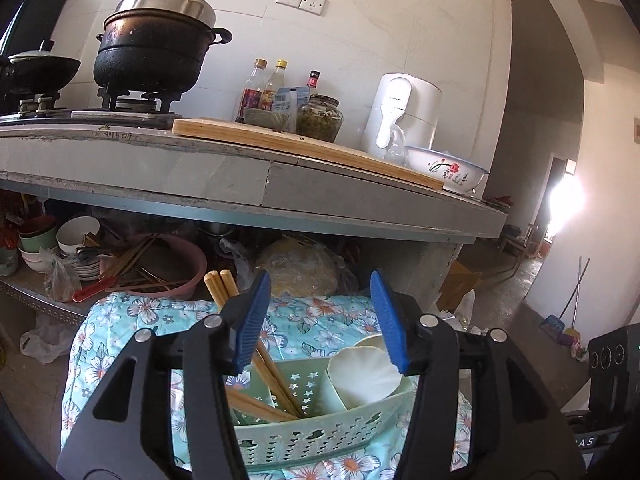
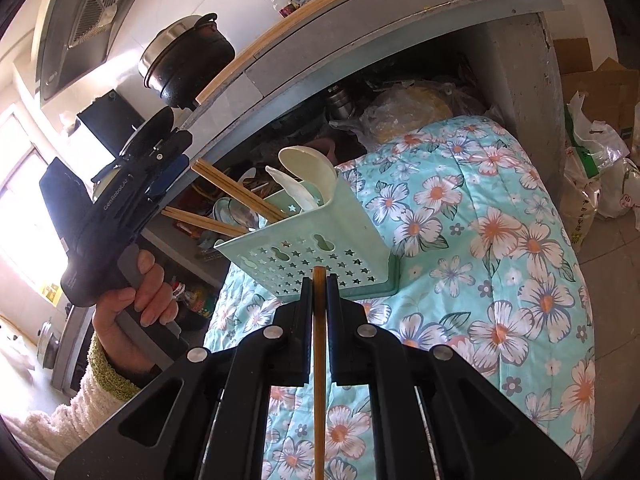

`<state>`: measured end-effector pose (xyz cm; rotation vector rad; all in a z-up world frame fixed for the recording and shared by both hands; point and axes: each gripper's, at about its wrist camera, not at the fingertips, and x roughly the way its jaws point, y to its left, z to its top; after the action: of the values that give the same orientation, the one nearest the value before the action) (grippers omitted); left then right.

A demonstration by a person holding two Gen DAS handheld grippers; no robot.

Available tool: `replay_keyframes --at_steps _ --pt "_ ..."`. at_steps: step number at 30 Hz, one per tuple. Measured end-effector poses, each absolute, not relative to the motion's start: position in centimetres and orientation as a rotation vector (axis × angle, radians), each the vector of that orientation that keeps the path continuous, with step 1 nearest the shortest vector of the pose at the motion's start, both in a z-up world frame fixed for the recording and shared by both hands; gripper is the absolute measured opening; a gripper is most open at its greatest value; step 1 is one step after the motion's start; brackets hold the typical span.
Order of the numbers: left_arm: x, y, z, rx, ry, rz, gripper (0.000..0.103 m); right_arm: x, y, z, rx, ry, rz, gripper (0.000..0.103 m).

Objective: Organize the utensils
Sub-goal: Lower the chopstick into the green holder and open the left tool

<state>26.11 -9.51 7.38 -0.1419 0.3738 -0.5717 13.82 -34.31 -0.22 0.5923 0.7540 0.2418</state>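
Observation:
A light green perforated utensil holder [image 1: 320, 432] [image 2: 320, 248] stands on a floral quilted cloth [image 1: 312, 320] [image 2: 480, 240]. Its left compartment has wooden chopsticks [image 1: 276, 376] [image 2: 236, 192] leaning in it, and white spoons [image 1: 364, 372] [image 2: 308, 172] fill the right one. My left gripper [image 1: 320, 320] [image 2: 178, 148] hovers over the holder, open. The chopsticks' tops pass just beside its left blue pad [image 1: 252, 320], and nothing is pressed between the pads. In front of the holder, my right gripper [image 2: 319, 284] is shut on a single wooden chopstick [image 2: 319, 340] that points toward the holder.
Behind, a concrete counter [image 1: 240, 176] carries a black pot [image 1: 156, 52], cutting board [image 1: 280, 140], bottles, a jar, a white appliance [image 1: 404, 112] and a flowered bowl [image 1: 448, 168]. The shelf beneath holds bowls, a pink basin [image 1: 176, 264] and loose chopsticks. Bags and boxes [image 2: 592, 160] sit at right.

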Motion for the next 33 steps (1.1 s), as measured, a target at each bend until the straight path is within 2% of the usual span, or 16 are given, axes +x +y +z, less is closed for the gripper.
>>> replay_keyframes --at_steps 14,21,33 --pt "20.2 -8.2 6.4 0.182 0.476 -0.370 0.076 13.8 -33.8 2.3 0.532 0.696 0.249 0.007" --pt "19.4 -7.3 4.6 0.226 0.553 -0.305 0.081 14.8 -33.2 5.2 0.472 0.656 0.259 0.007" --pt "19.9 -6.3 3.2 0.242 0.629 -0.256 0.084 18.5 -31.7 14.2 0.337 0.477 0.288 0.007"
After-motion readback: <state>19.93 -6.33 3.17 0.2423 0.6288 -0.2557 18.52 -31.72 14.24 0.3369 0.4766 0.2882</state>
